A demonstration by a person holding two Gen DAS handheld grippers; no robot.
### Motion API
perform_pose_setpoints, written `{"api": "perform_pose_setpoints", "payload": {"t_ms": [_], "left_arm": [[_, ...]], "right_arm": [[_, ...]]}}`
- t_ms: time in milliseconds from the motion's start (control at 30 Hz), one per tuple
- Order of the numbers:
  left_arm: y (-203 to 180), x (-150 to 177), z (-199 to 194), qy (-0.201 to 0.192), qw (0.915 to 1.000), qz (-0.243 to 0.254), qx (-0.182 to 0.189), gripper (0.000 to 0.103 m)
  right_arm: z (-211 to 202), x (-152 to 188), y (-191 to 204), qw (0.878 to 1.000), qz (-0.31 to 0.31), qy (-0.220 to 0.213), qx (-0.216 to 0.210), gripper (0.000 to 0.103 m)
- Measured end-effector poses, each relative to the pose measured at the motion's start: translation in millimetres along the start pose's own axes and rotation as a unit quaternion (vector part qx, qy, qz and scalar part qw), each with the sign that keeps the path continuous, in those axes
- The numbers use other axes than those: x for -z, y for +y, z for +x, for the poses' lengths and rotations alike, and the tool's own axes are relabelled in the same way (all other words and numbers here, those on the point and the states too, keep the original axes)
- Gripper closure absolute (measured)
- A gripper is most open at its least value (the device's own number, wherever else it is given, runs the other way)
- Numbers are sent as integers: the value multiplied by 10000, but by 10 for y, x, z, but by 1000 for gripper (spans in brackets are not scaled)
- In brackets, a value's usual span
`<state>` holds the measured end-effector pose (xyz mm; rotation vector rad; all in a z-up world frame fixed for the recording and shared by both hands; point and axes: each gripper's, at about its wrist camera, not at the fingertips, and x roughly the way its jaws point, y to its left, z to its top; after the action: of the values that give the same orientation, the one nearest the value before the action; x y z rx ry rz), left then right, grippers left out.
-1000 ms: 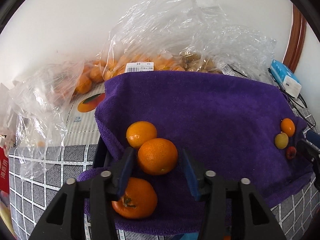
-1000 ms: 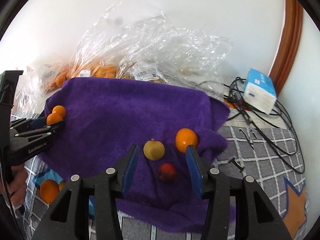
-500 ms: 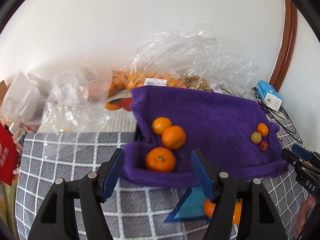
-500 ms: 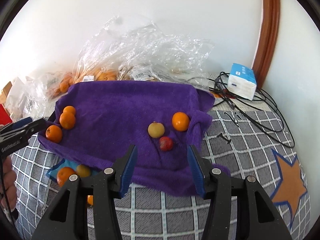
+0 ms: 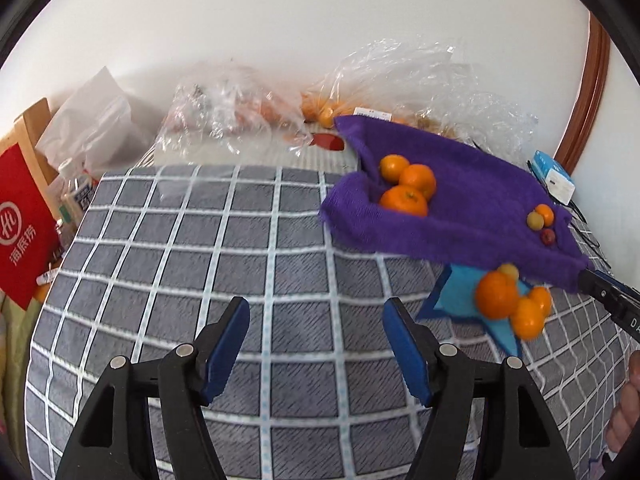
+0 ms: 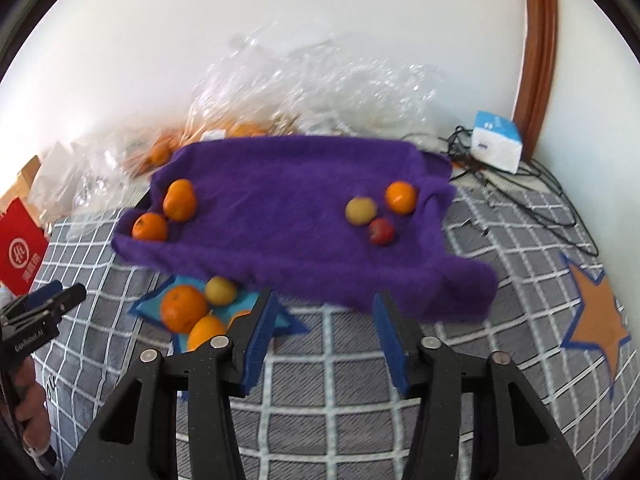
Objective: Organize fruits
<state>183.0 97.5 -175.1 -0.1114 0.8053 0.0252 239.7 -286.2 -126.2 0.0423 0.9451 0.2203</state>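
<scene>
Both claws hang over a bed cover (image 5: pixel 248 240) with grey squares and white lines. Nothing is held in either one.

The left gripper (image 5: pixel 316 332) has its blue fingers (image 5: pixel 224 344) spread wide apart, with only the checked cover between them. Its jaws have just been opening. The right gripper (image 6: pixel 323 330) has its fingers apart too, not as wide, and its jaws have just been closing a little. Nothing sits between them but the cover and the near edge of the purple towel (image 6: pixel 288 208).

The purple towel lies toward the far edge of the cover, near the wall. At the towel's left end sit three oranges (image 6: pixel 180 200) close together, touching. At its right end sit a small orange (image 6: pixel 400 198), a yellow fruit (image 6: pixel 360 210) and a small red fruit (image 6: pixel 381 231), all just beside each other.

In front of the towel's near left corner is a blue star patch (image 6: pixel 240 304) on the cover. More oranges (image 6: pixel 183 308) and one yellow fruit (image 6: pixel 221 290) lie on it, bunched together. This part is blurry.

Behind the towel, along the wall, are clear plastic bags (image 5: pixel 240 112) with more oranges inside. A white and blue box (image 6: pixel 496 146) and black cables (image 6: pixel 552 204) lie at the far right corner. A red bag (image 5: pixel 22 224) stands at the left edge. An orange star patch (image 6: pixel 596 316) is on the cover's right side.
</scene>
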Motion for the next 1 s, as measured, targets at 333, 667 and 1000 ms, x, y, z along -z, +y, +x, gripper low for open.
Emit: {"api": "perform_pose_setpoints", "payload": {"t_ms": [333,667,1000], "left_arm": [[22,274,21,64,9998,117,163,36],[-44,304,44,174,9991,265,270,36],[-33,279,91,257,9991,291,155,36]], "right_arm": [[198,181,240,9984,-151,259,-485,71],[401,98,317,9955,-53,406,-852,71],[455,74,315,9967,-157,377,-702,71]]}}
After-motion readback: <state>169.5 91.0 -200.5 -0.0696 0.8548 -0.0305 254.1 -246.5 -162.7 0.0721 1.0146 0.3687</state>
